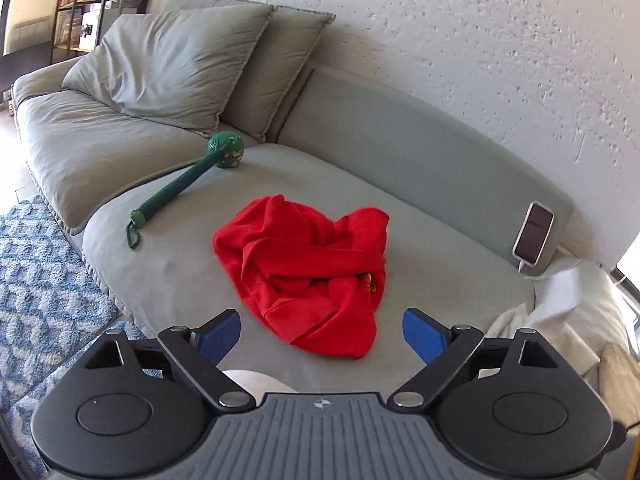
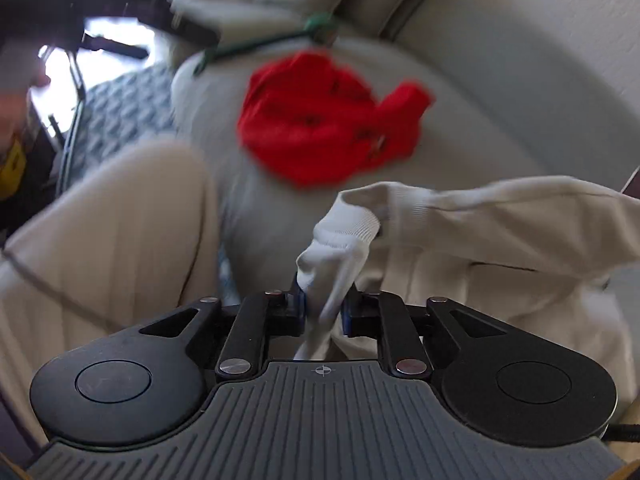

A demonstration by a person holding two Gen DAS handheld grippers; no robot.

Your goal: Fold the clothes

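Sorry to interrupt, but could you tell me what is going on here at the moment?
Someone is folding clothes on a grey sofa. The right claw is shut on the ribbed cuff of a cream garment, lifting it. The left claw hangs open above a crumpled red garment, not touching it. A green massage stick and a phone lie nearby.

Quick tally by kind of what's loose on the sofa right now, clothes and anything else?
Garments: 2, red garment, white garment clamped in right gripper
Green massage mallet: 1
Phone: 1
Back pillows: 2
Total: 6
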